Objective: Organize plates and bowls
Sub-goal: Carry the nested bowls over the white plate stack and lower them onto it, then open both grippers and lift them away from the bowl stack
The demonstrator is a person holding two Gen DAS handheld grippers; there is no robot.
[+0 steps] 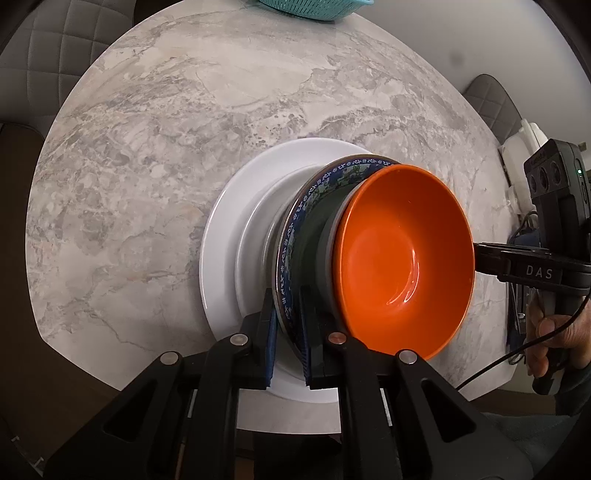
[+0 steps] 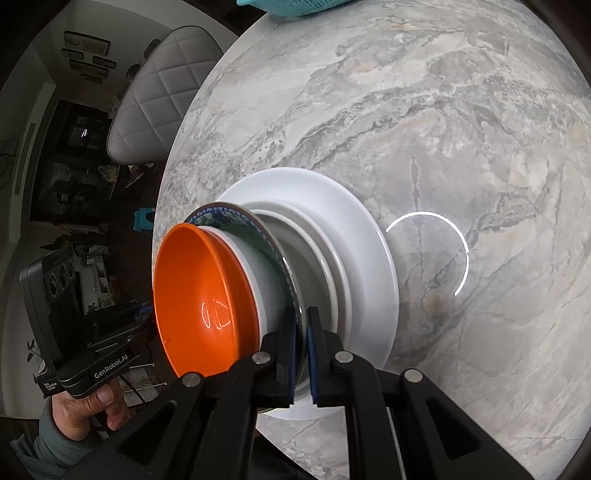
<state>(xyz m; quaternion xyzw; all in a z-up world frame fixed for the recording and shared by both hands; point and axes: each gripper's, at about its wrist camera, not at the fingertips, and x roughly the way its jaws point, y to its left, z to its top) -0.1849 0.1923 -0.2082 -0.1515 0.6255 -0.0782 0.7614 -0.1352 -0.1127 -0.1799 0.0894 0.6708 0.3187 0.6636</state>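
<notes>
Now | left gripper (image 1: 289,325): clenched on rim of blue patterned plate (image 1: 295,229) | right gripper (image 2: 301,350): clenched on same plate's opposite rim | orange bowl (image 1: 402,258): on that plate | stack: over white plate (image 1: 225,240) on marble surface (image 1: 184,129)

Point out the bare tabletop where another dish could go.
Bare marble table runs from the white plate out to the teal basket at the far edge, and on both sides of the plate. The near edge is crowded: both grippers clamp the blue-patterned plate under the orange bowl.
</notes>
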